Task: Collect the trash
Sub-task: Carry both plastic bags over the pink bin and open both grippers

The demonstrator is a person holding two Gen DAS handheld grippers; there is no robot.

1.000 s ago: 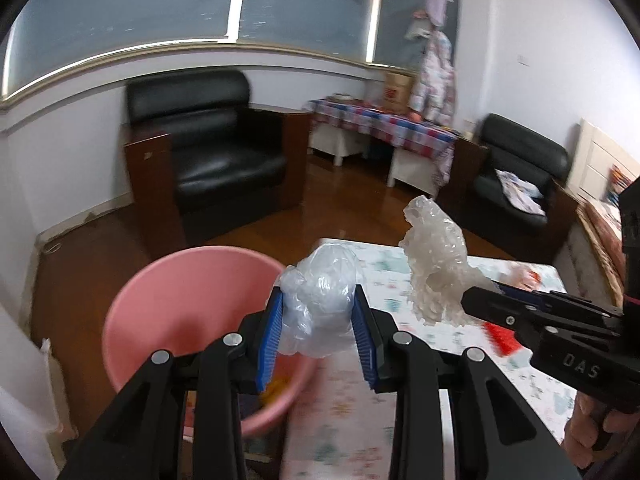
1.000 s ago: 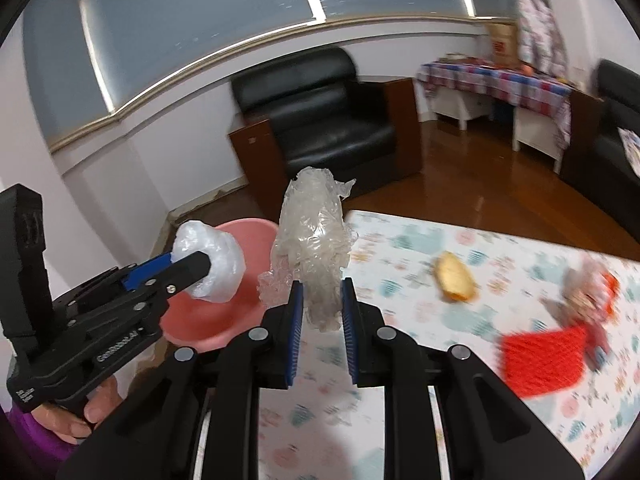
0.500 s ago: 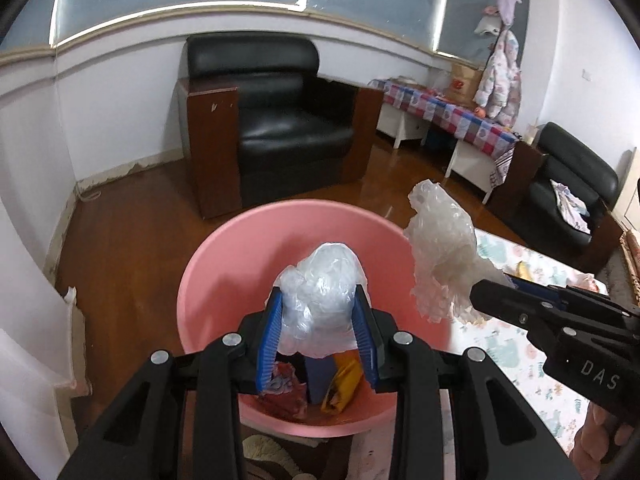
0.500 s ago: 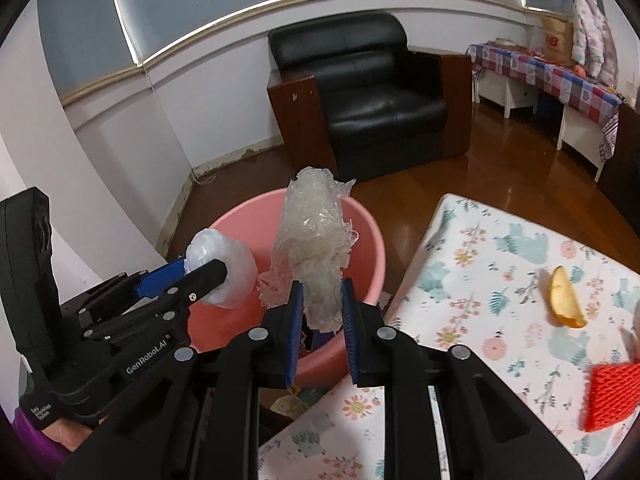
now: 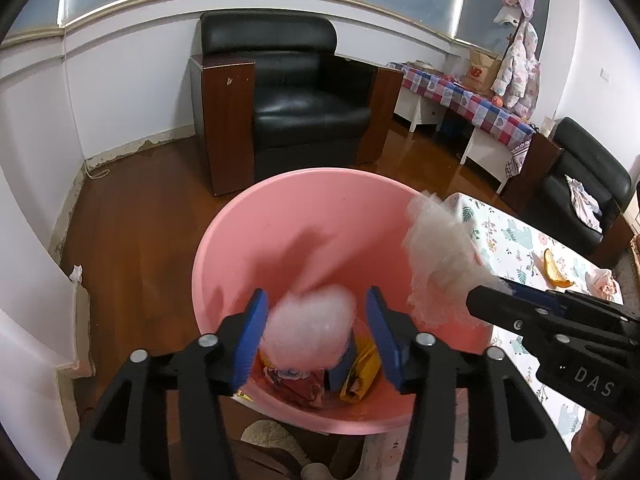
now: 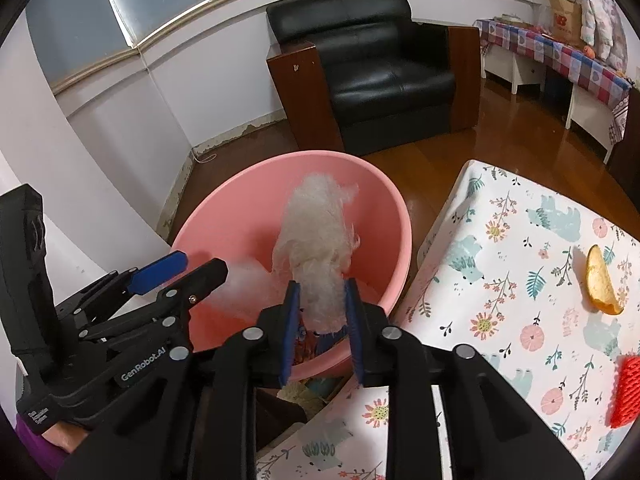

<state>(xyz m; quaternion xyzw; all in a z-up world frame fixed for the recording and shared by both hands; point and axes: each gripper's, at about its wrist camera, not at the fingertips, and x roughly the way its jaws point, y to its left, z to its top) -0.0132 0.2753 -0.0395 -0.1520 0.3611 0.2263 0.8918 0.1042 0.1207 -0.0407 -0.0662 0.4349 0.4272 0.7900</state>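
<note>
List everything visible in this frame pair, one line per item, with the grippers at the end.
pink basin: 1, pink, on floor beside table, wrappers at its bottom
white plastic wad: 1, white, blurred, between the open left fingers over the basin
clear plastic wad: 1, translucent, in right gripper over the basin
table: 1, floral cloth, right of basin
peel: 1, orange, on table
red mesh: 1, red, table's right edge
armchair: 1, black, behind basin
left gripper: 1, black with blue pads, open
right gripper: 1, black with blue pads, shut on clear plastic wad
</note>
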